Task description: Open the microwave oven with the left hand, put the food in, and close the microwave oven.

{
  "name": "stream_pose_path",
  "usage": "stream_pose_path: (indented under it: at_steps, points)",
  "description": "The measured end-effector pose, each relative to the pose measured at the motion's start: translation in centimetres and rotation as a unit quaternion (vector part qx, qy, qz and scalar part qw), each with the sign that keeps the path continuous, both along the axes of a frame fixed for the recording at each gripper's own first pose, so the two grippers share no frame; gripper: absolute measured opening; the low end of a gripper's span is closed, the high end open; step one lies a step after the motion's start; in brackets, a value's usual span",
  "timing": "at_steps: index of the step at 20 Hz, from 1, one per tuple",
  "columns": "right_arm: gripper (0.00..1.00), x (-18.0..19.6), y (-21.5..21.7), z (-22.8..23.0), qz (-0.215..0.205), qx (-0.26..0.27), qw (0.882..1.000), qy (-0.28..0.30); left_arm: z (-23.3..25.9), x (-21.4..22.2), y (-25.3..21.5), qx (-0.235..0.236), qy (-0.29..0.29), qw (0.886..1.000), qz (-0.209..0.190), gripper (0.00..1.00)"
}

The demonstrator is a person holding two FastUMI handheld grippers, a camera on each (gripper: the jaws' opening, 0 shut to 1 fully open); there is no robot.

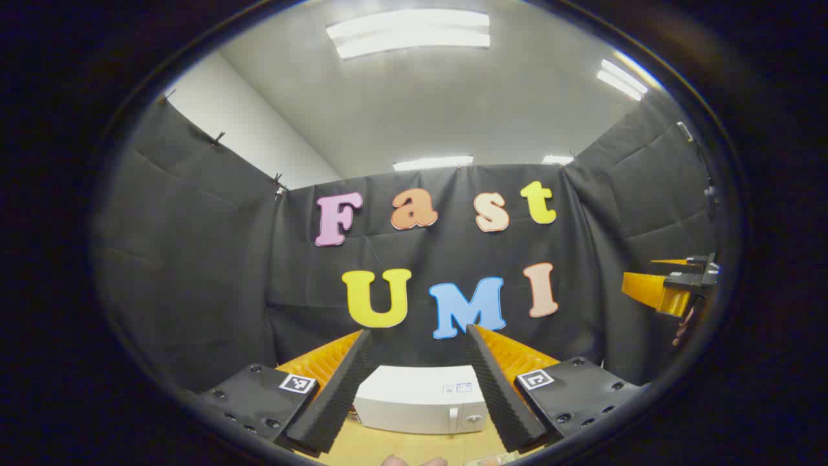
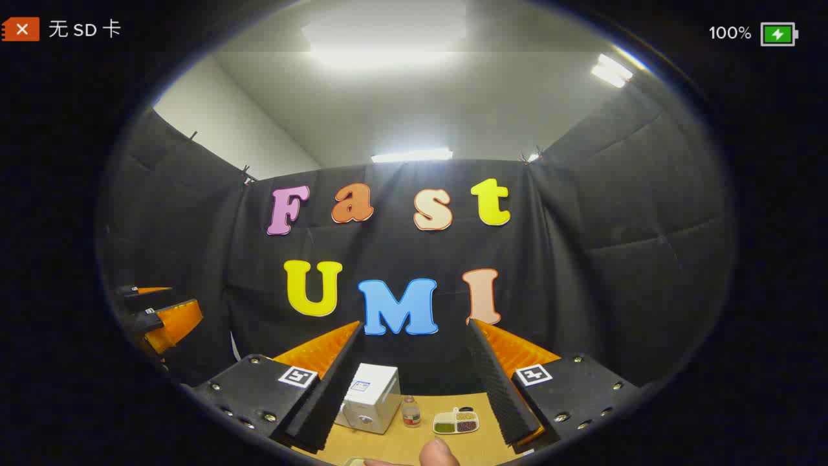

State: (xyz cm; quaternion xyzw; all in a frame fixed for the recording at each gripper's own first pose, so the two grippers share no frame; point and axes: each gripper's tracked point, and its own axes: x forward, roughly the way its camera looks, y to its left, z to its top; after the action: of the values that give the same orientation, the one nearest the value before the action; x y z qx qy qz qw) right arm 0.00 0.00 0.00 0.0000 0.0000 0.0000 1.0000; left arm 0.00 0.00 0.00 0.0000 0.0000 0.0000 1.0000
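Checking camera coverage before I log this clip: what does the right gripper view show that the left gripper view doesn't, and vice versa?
Right gripper view: a small bottle and a compartmented food tray on the table beside the microwave, plus the left gripper at far left.
Left gripper view: the microwave's closed front face-on, plus the right gripper at far right.
Both: the white microwave on the wooden table, seen between each view's own open fingers.

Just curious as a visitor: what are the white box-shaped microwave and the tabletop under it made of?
The white box-shaped microwave oven looks like painted metal or plastic with a smooth, slightly glossy shell; which one is unclear. The tan table looks like light wood or wood-look laminate, matte and evenly coloured.
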Motion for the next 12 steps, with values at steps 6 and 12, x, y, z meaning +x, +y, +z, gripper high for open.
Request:
stream_pose_path:
  at_steps: [6,12]
  points:
    - [0.95,-1.2,1.2,-0.7,-0.011,-0.025,1.0,0.007,-0.8,-0.8,1.1,0.009,0.001,1.0,-0.014,0.99]
    - [0.95,-1.3,-0.9,0.5,0.0,-0.029,1.0,0.0,-1.3,-0.8,-1.6,0.004,0.016,1.0,-0.003,0.99]
